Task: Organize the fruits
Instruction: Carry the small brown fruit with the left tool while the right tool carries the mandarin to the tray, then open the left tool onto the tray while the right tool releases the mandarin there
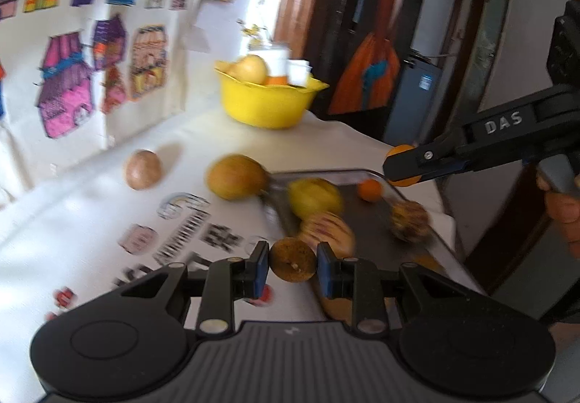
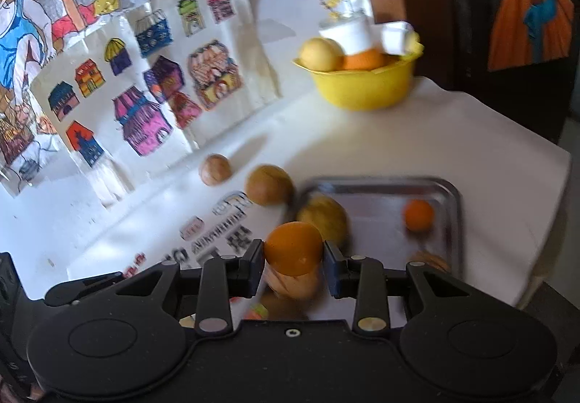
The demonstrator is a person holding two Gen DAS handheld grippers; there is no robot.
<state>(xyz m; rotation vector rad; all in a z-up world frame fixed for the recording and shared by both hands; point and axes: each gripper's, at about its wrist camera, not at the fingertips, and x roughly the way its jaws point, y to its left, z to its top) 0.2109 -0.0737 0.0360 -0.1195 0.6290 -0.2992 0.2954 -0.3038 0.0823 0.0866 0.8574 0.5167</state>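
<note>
**Both grippers carry fruit above the tray**

Meanwhile, the left gripper [image 1: 293, 267] is clenched on a small brown fruit [image 1: 292, 259], its dimpled end facing the camera; the right gripper [image 2: 293, 267] grips a smooth orange [image 2: 293, 248]; both loads hang over the near end of the metal tray [image 2: 449, 192]. On the tray lie a yellow fruit [image 1: 314, 197], a small tangerine [image 1: 369, 190] toward one o'clock, a striped pale fruit [image 1: 328, 229] and a mottled one [image 1: 410, 220] at three o'clock; two brown round fruits [image 1: 142, 169] sit on the white tablecloth [image 1: 108, 207] at eleven o'clock, outside the tray; a yellow bowl [image 1: 266, 106] with more fruit stands at twelve o'clock. Judging by this, each fruit should be lowered onto bare tray floor before the jaws part; round fruit rolls, so release low and gently.
</note>
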